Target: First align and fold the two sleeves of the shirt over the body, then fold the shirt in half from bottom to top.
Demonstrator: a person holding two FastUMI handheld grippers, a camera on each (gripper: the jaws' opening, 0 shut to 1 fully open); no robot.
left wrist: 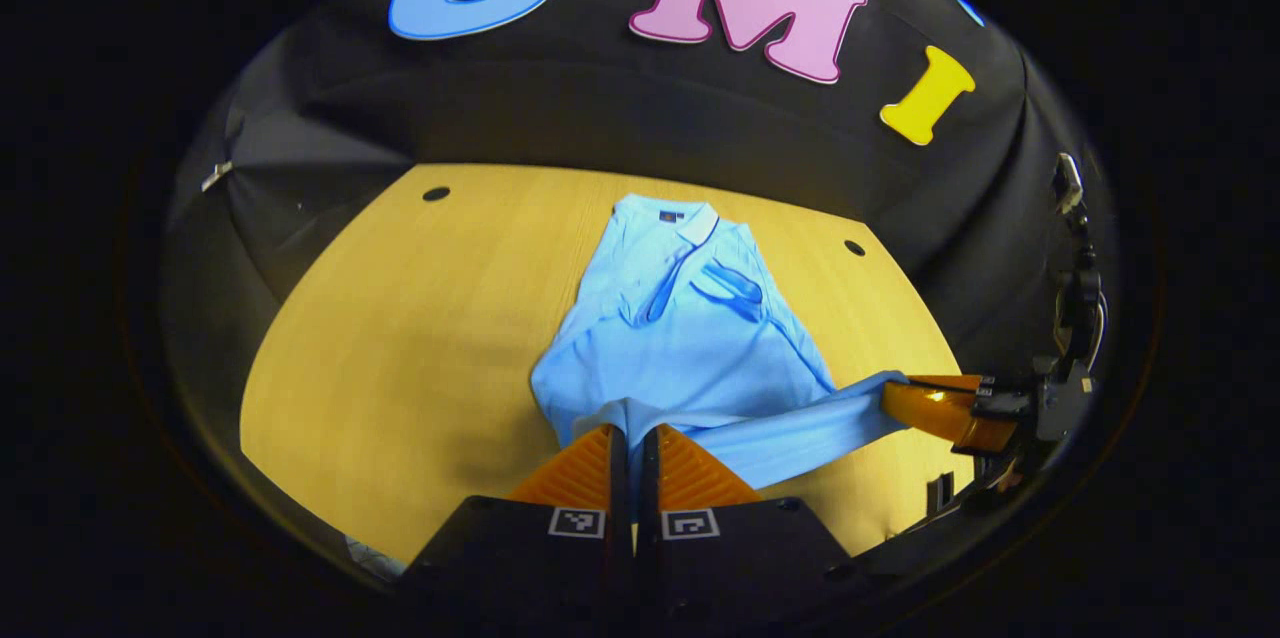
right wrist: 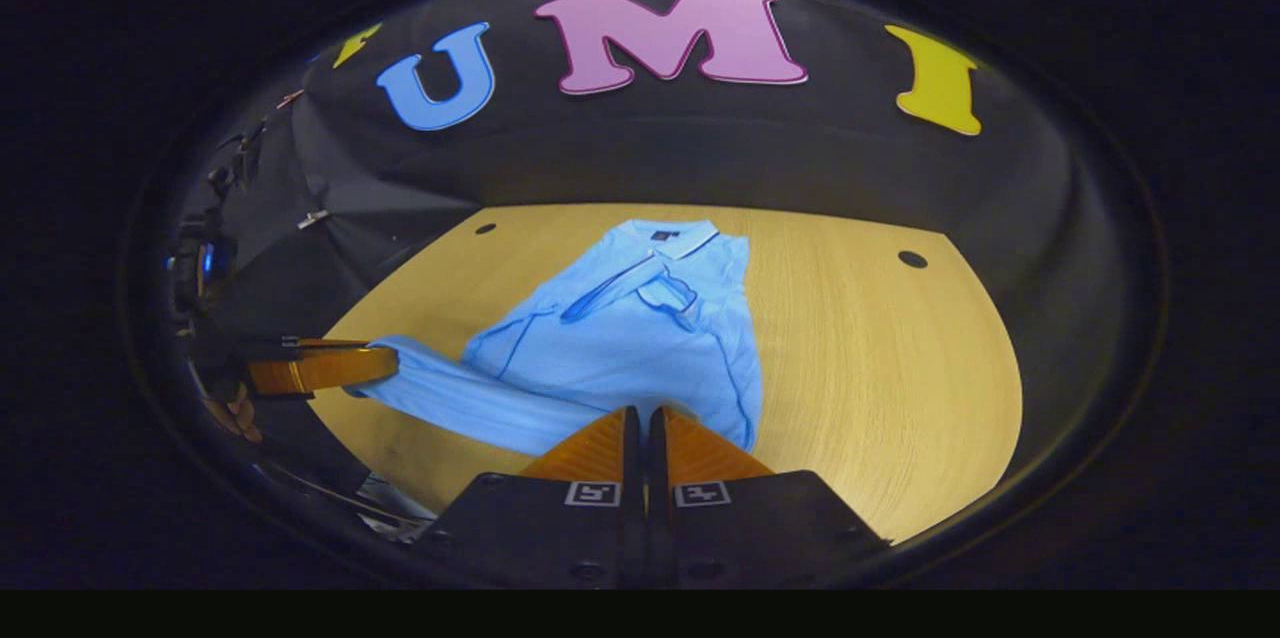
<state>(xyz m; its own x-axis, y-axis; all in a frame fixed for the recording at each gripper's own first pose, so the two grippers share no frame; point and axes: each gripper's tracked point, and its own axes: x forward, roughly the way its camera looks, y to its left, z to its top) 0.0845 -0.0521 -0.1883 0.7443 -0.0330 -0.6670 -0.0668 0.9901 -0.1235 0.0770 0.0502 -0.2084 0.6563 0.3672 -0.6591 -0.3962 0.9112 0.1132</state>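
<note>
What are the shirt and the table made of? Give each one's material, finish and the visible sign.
Shirt: looks like soft knit fabric, probably cotton or a blend, matte. Signs: it drapes, creases and stretches limp where each hand-held gripper pinches its hem.
Table: looks like light wood or wood-look laminate, smooth with a slight sheen. Signs: fine parallel grain lines; which of the two cannot be told.

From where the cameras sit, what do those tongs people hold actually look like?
Each of the tongs is a dark, blocky body ending in two wedge-shaped ribbed fingers. The left tongs and right tongs each carry two small square black-and-white code markers just behind the fingers. Seen from the side, the right tongs' body has dark brackets and thin cables.
</note>
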